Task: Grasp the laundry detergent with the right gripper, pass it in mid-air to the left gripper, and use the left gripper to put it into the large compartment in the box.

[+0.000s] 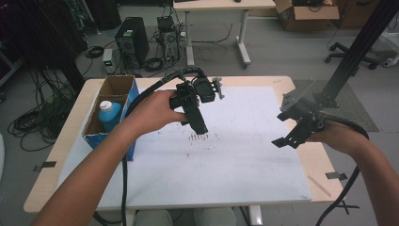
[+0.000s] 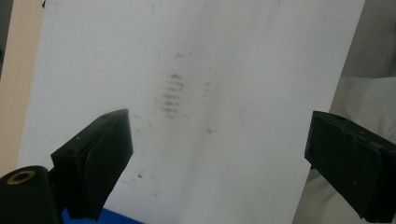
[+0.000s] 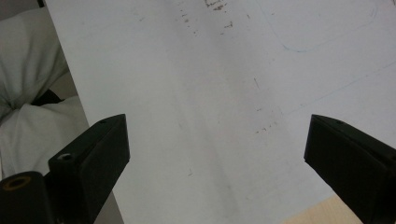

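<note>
My left gripper [image 1: 201, 127] hangs over the middle of the white board [image 1: 244, 160], just right of the box. Its jaws stand wide apart with nothing between them [image 2: 219, 154], above a patch of dark smudges [image 2: 170, 93]. Over the board's right edge my right gripper [image 1: 288, 140] is open and empty too [image 3: 217, 154]. An open cardboard box [image 1: 115, 80] with a blue side stands at the table's left. A blue bottle [image 1: 109, 115] with a white cap is upright inside it.
The wooden table [image 1: 56, 155] shows around the board. A black metal post [image 1: 357, 47] rises at the right rear. On the floor beyond lie a computer tower [image 1: 132, 40], tangled cables [image 1: 35, 122], another table [image 1: 221, 4] and a chair base [image 1: 350, 54].
</note>
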Available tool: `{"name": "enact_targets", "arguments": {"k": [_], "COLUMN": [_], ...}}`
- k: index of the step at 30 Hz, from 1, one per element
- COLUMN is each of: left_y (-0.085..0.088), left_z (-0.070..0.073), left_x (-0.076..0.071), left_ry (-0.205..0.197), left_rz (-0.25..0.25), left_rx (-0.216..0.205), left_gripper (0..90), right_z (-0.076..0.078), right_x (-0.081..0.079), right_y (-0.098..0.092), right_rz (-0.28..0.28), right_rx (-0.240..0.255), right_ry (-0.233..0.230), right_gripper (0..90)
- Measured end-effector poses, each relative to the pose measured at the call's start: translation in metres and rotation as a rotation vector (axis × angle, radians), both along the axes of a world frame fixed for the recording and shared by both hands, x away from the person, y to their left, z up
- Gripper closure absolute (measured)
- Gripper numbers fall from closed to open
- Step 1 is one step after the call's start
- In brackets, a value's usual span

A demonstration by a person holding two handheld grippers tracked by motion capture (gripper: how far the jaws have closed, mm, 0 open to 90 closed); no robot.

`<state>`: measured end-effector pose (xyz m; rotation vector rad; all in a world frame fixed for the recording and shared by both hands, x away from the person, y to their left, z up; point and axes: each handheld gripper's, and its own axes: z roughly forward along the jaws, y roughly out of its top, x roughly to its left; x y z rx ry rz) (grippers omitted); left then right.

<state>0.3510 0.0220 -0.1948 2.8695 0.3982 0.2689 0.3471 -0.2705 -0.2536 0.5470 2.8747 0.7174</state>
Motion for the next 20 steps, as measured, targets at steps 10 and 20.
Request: {"name": "enact_targets", "arguments": {"k": [10, 20], "left_y": [0.0011, 0.0016], "left_z": [-0.0001, 0.0004], "left_x": [0.0005, 0.0003], "left_ry": [-0.001, -0.003], "left_rz": [-0.008, -0.006], "left_rx": [-0.001, -0.009], "left_gripper": [8.2, 8.2], "right_z": [-0.0014, -0.0016], "right_x": [0.0009, 0.0013], "right_y": [0.0014, 0.002], "right_rz": [-0.002, 0.002], "right_rx": [0.0, -0.001], "right_ry": [0.007, 0.005], "right_gripper": [6.5, 6.5]}}
